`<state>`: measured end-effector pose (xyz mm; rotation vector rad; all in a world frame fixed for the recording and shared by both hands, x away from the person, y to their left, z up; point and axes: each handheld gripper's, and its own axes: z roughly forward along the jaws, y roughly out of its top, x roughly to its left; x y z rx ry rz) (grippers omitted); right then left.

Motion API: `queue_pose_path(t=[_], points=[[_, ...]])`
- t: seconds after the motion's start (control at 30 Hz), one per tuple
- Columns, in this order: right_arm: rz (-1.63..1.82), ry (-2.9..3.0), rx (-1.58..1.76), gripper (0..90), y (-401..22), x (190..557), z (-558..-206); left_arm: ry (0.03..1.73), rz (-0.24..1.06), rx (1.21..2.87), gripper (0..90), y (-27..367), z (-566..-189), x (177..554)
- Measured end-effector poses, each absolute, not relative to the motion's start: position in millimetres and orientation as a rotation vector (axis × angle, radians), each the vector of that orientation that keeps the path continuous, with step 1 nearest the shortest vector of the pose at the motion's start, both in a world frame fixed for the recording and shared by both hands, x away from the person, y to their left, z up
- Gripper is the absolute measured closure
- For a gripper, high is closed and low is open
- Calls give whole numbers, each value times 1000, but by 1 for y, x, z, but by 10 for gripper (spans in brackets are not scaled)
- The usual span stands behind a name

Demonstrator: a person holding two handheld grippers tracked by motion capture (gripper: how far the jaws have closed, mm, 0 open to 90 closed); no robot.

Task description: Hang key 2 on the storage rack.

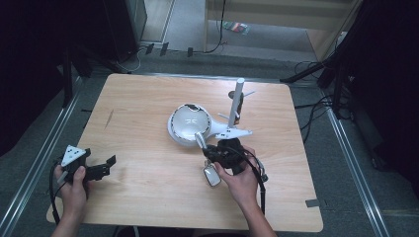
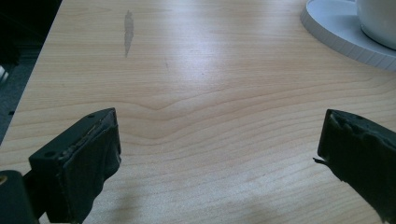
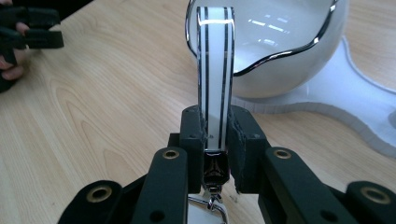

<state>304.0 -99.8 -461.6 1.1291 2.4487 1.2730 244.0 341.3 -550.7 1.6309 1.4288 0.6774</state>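
My right gripper (image 1: 206, 150) (image 3: 215, 128) is shut on a short white strap with black stripes (image 3: 215, 56) (image 1: 199, 139), which stands up out of the jaws toward a white bowl with a chrome rim (image 3: 289, 51) (image 1: 189, 123). A metal clasp and a small white tag (image 1: 212, 176) hang from the strap's lower end under my hand. The bowl sits on a flat white base (image 1: 234, 133) (image 3: 345, 107) with an upright white post (image 1: 237, 101). At the table's left front my left gripper (image 1: 108, 166) (image 2: 217, 140) is open over bare wood, with nothing between its jaws.
The wooden table (image 1: 148, 98) carries a faint dark smear (image 1: 108, 118) (image 2: 128, 30) at the back left. Cables and dark stands (image 1: 316, 74) lie on the floor around the table. Thin side arms stick out from the post.
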Motion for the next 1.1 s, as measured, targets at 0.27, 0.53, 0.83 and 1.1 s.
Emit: queue_pose_path(t=[0.27, 0.53, 0.83, 1.1], points=[[1340, 2371, 1136, 777, -115, 304, -451, 1443, 700, 1624, 48, 340, -551, 244], [1432, 2281, 1130, 777, -133, 304, -442, 1439, 696, 1624, 47, 341, -551, 244], [1467, 2206, 1142, 777, -148, 305, -435, 1443, 697, 1617, 42, 341, -551, 243], [1496, 2165, 1154, 776, -157, 308, -434, 1446, 701, 1614, 37, 341, -550, 243]])
